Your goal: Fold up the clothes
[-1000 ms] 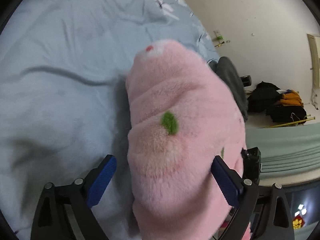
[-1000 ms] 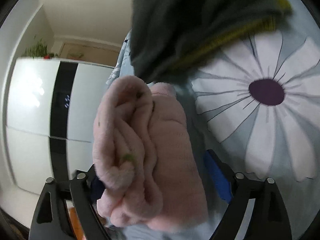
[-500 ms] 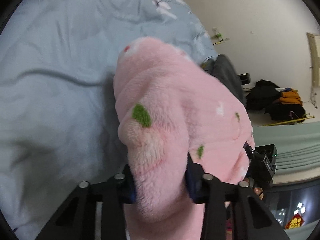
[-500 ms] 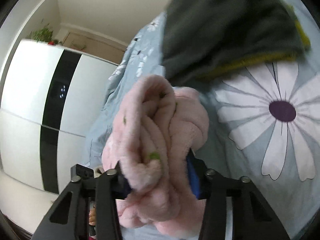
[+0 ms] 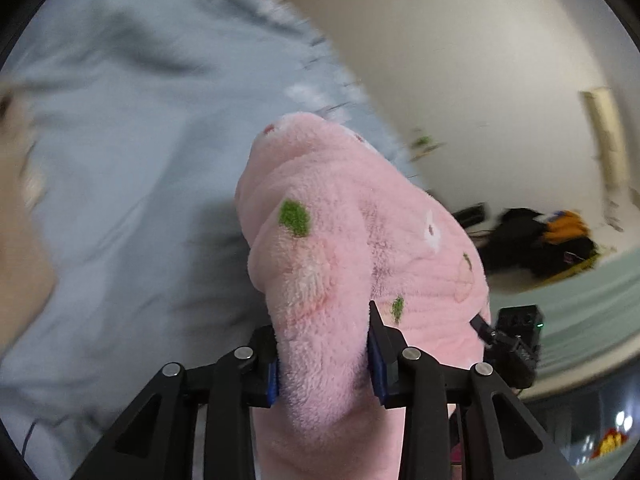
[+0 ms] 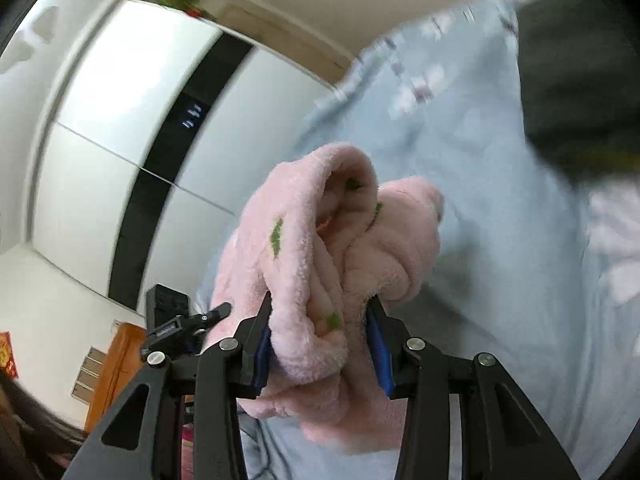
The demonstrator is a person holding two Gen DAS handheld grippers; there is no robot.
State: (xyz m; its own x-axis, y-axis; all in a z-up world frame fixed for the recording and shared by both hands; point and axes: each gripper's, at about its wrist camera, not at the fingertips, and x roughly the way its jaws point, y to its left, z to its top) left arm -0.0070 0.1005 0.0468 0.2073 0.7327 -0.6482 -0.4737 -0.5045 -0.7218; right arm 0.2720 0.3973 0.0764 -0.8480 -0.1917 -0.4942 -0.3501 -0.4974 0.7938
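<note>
In your left wrist view, the left tongs (image 5: 322, 354) are clamped on the pink fleece garment (image 5: 360, 240), its bundled end squeezed between the two blue pads (image 5: 376, 354). The garment bulges away from the pads, up and to the right, with green and white spots on its pile. It hangs above the pale blue bedsheet (image 5: 140, 140), which fills the left and far side, blurred. Your tongs point out over the bed, tilted toward the far wall. On the right, near the floor, a dark pile of clothes (image 5: 532, 236) lies against the wall.

In your right wrist view, the right tongs (image 6: 320, 344) are likewise clamped on the same pink fleece garment (image 6: 320, 240), several folded layers pinched between the pads. The folds rise up and away from the tongs. To the right lies the bedsheet (image 6: 480, 200) with a dark garment (image 6: 576, 80) at the far right. To the left stands a white wardrobe (image 6: 120, 120).
</note>
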